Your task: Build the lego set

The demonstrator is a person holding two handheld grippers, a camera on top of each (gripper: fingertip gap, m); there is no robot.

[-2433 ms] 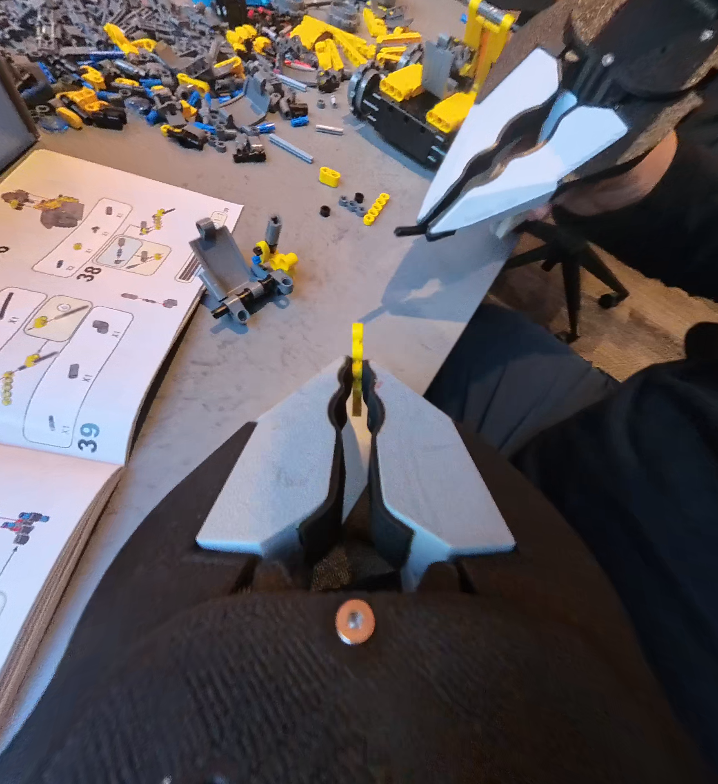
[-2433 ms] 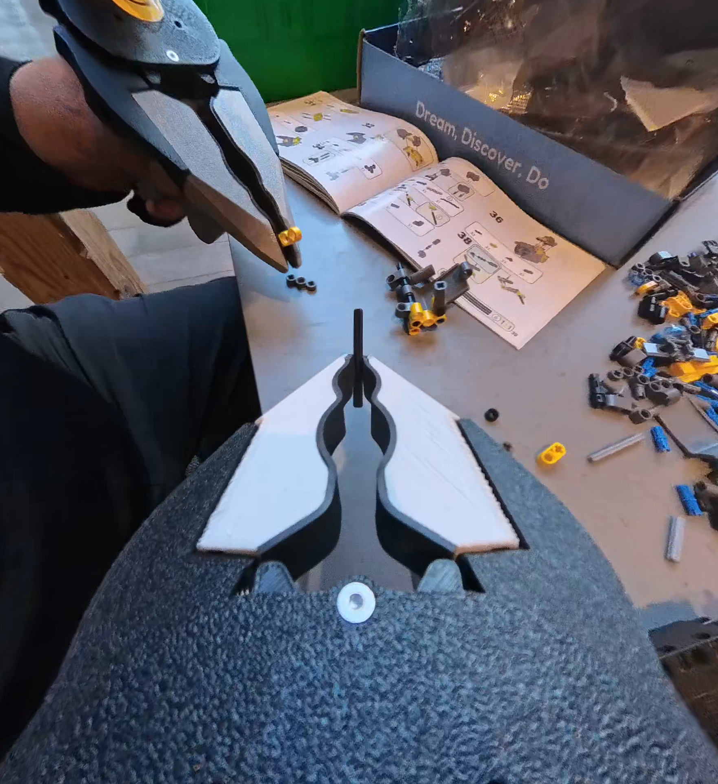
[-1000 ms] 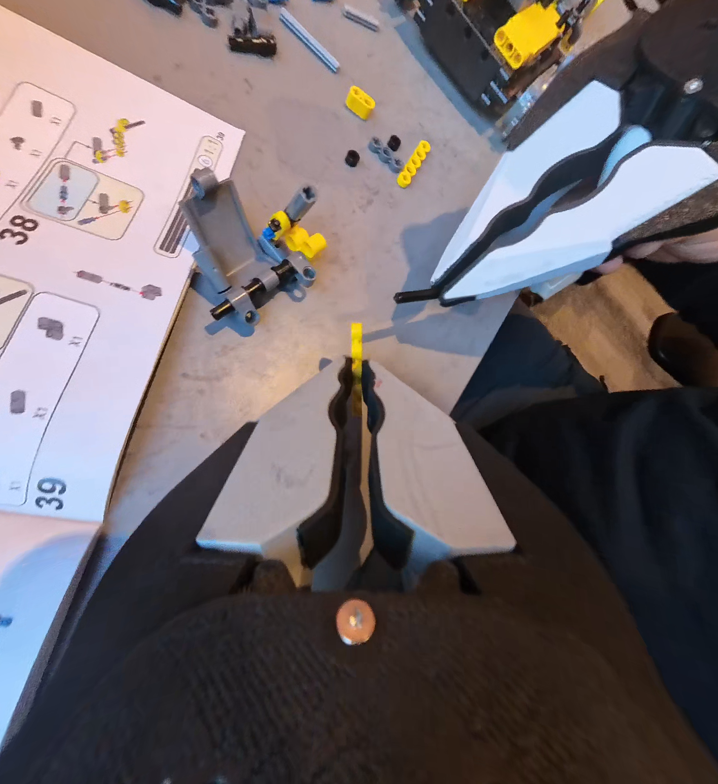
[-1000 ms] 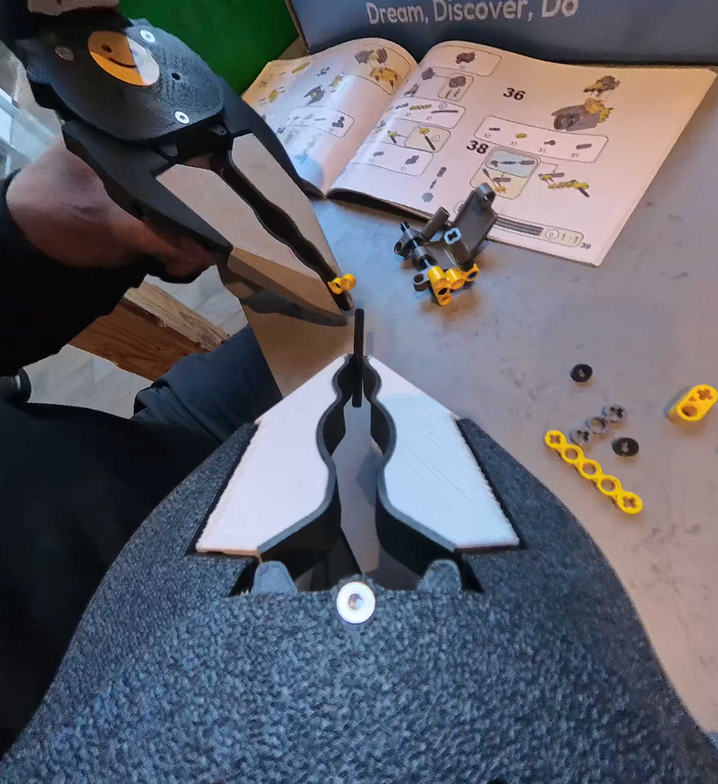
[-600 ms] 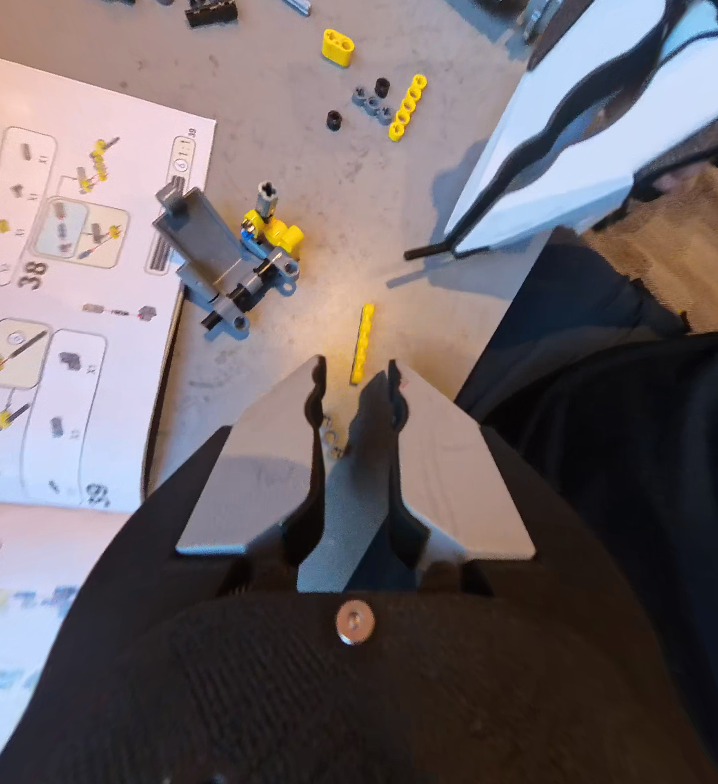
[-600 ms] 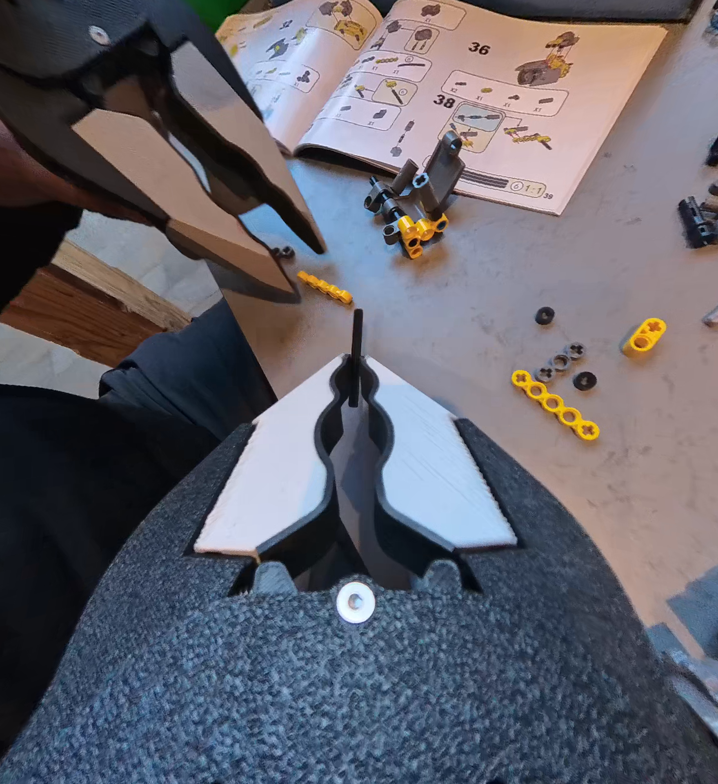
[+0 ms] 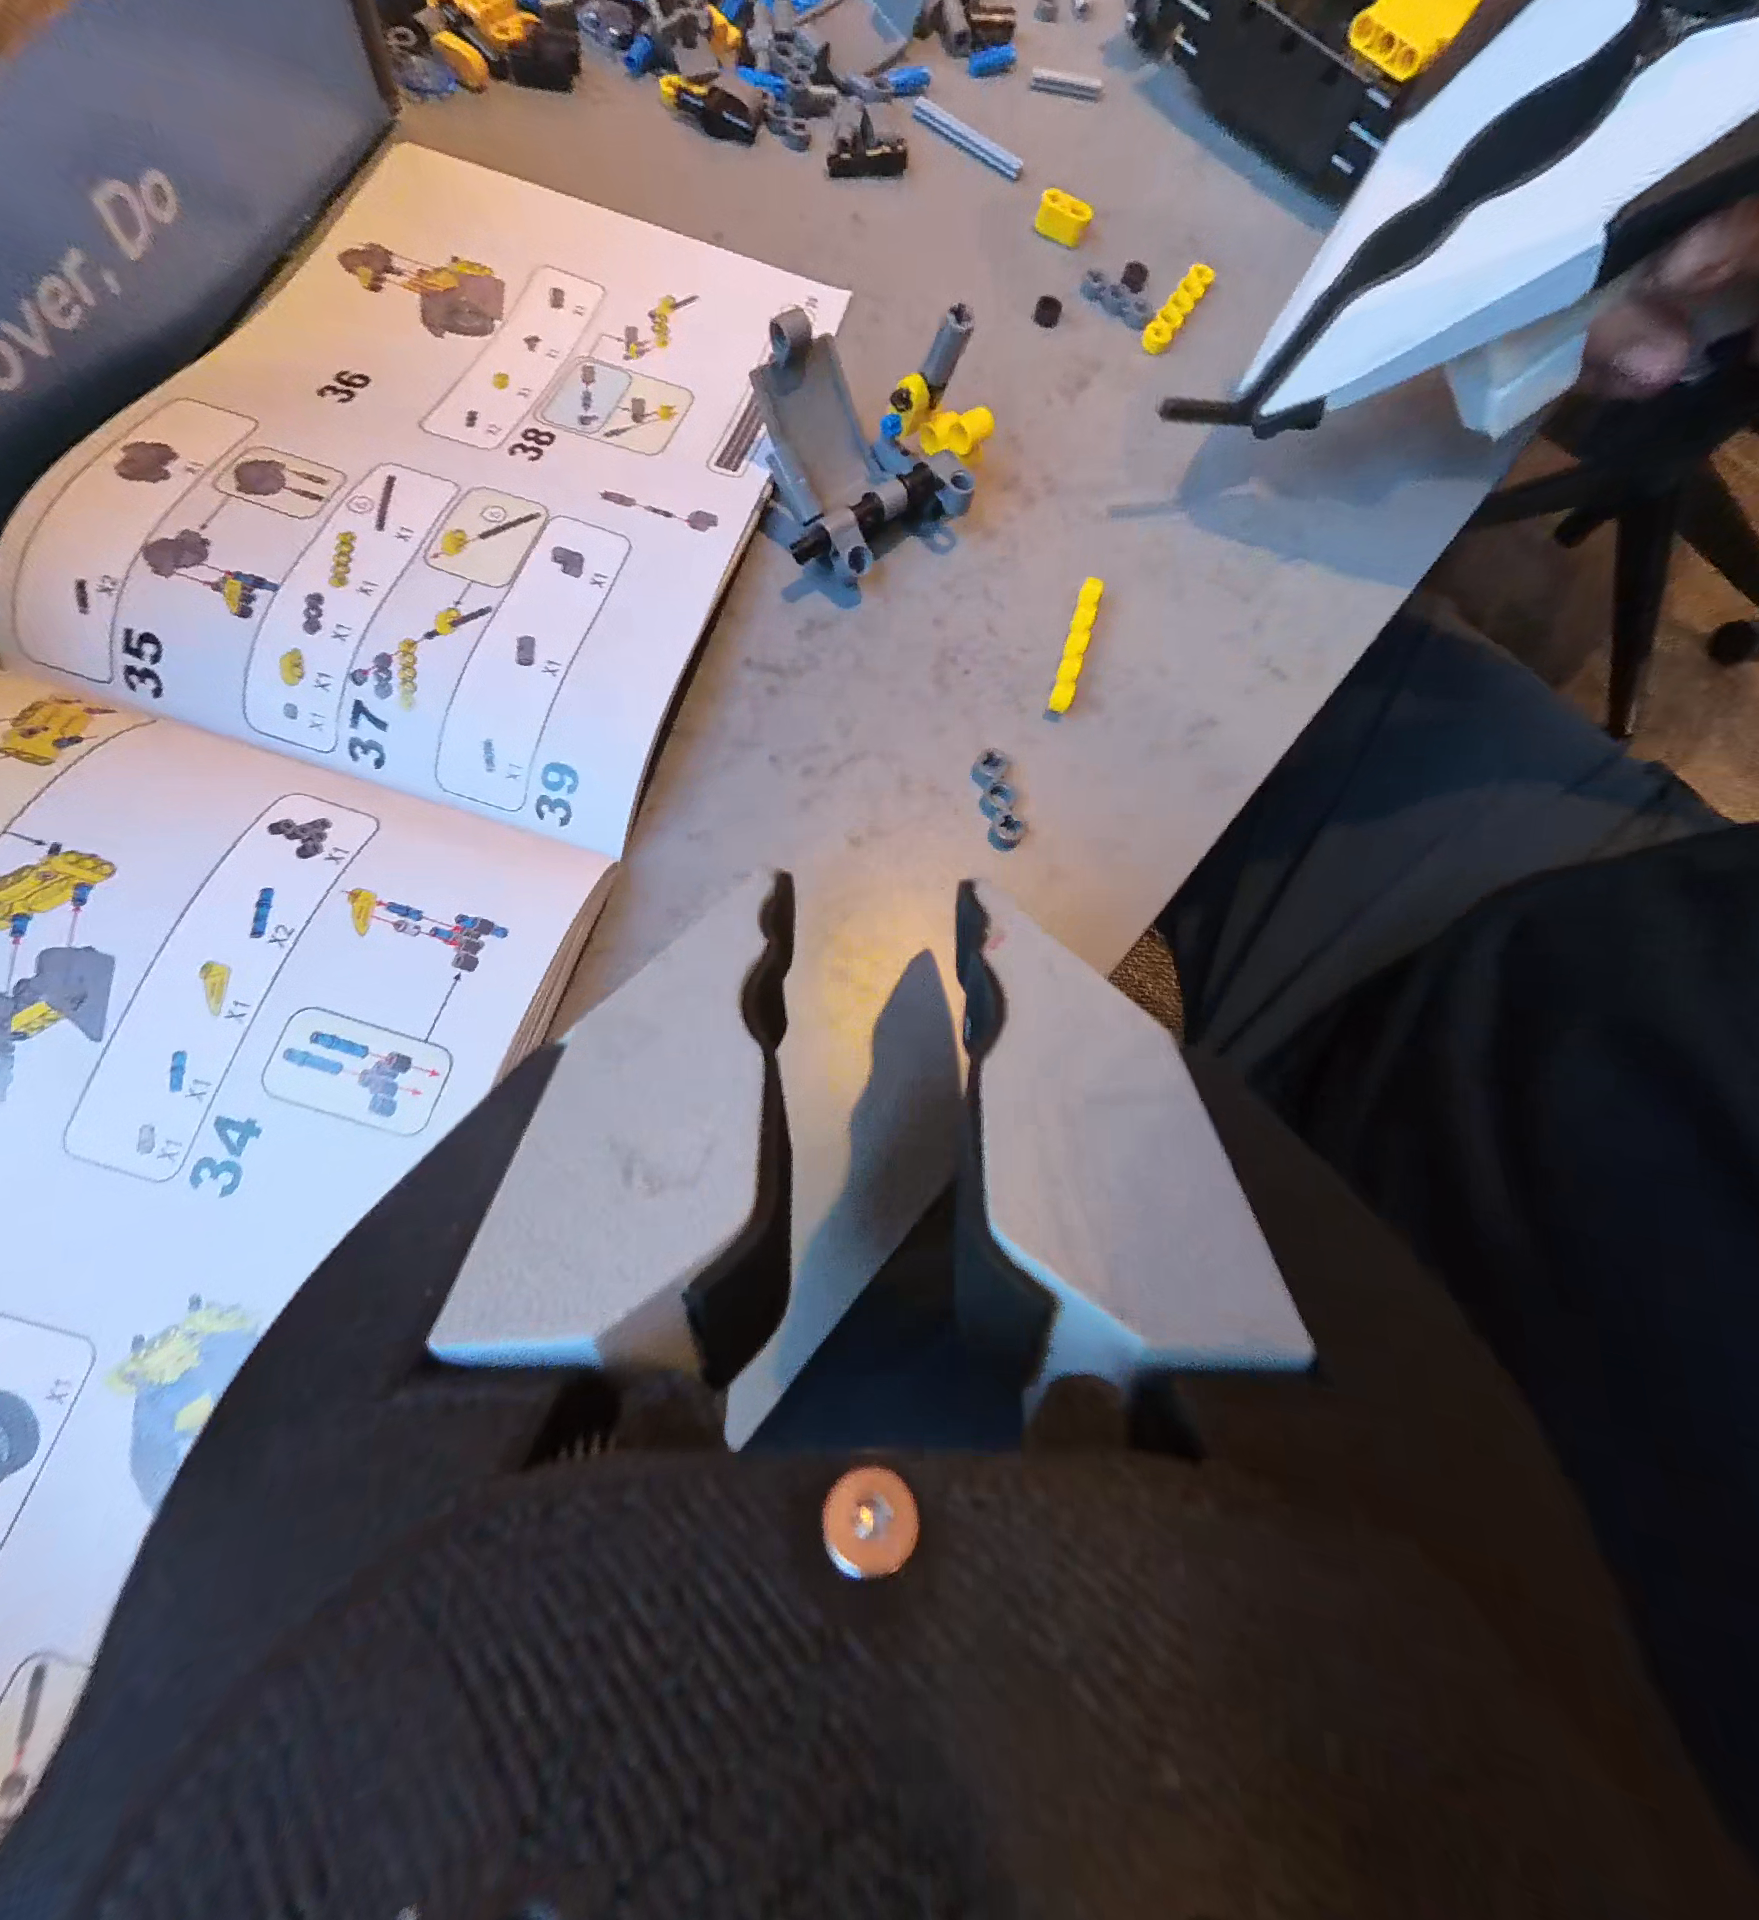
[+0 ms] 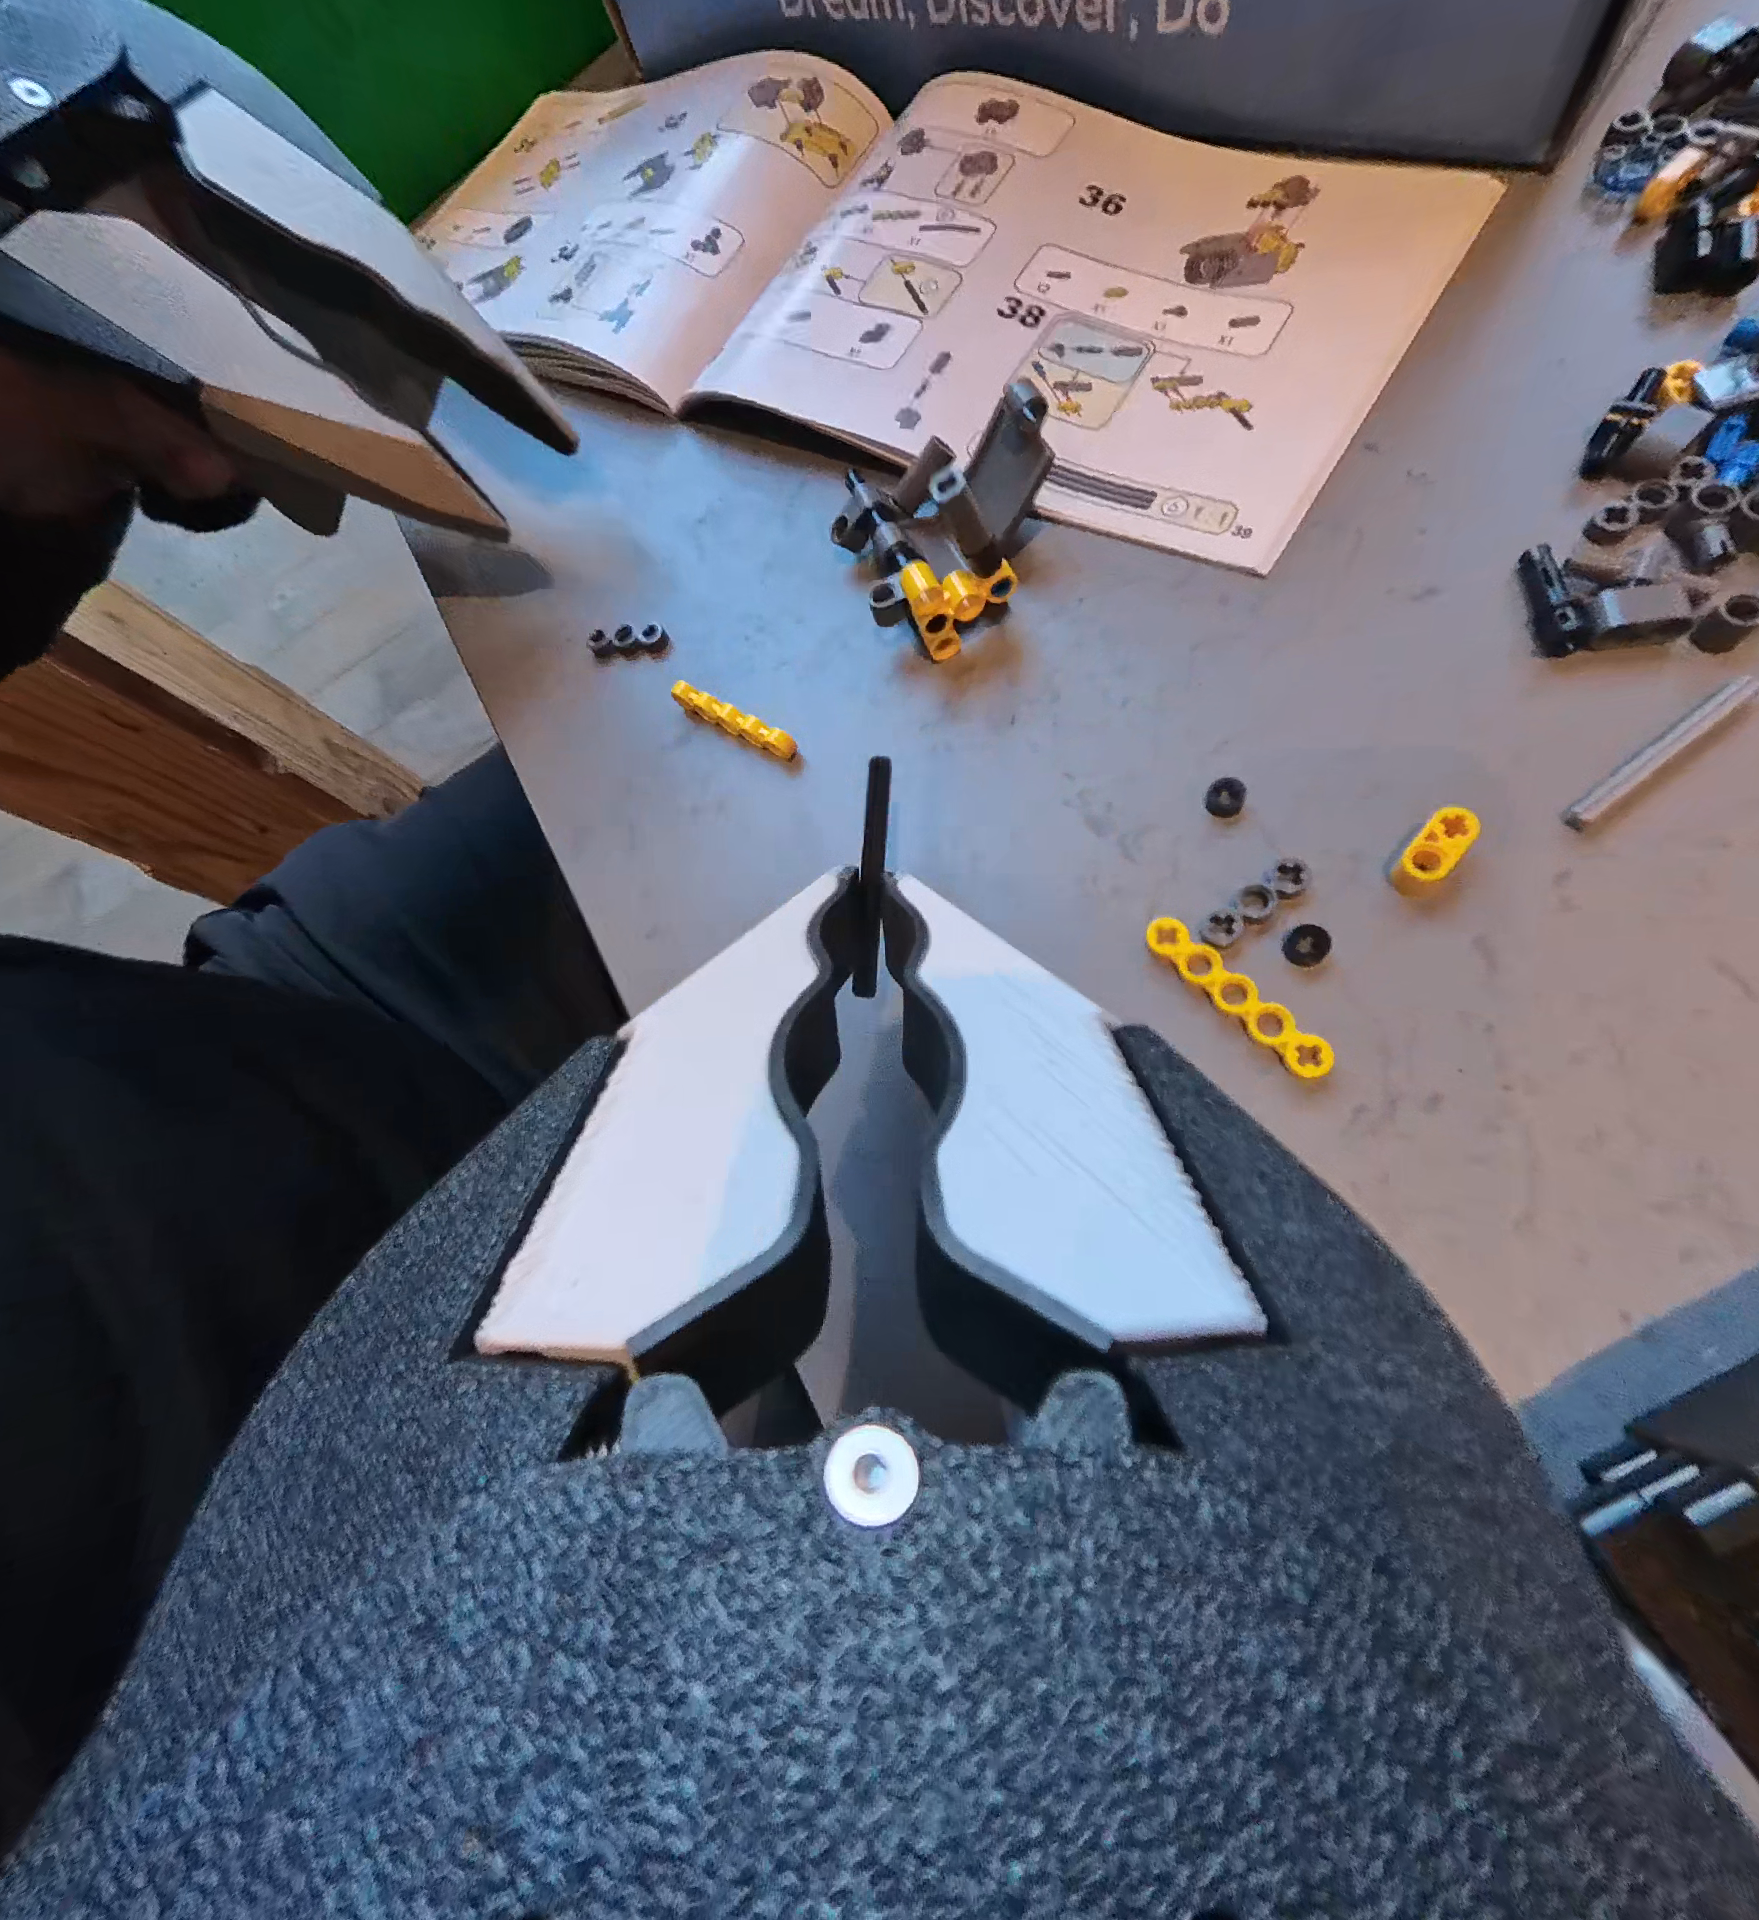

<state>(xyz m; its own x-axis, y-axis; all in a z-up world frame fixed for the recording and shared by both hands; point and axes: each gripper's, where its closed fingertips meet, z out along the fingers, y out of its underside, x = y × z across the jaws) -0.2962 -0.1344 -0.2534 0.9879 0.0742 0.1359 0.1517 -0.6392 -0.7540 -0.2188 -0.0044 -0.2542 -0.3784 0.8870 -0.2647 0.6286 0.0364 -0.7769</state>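
Left hand-held gripper (image 7: 870, 914) hangs open and empty above the tabletop (image 7: 916, 665), near a yellow beam (image 7: 1075, 646); right hand-held gripper (image 8: 870, 883) pinches a black rod (image 8: 872, 831).

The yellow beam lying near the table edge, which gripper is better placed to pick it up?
Probably left. The left gripper is open and empty, just short of the yellow beam. The right gripper is shut on a black axle.

Black axle (image 8: 872, 831) pinched in right gripper (image 8: 870, 883) tips; yellow beam (image 7: 1075, 646) flat on table — left gripper (image 7: 870, 904) empty.
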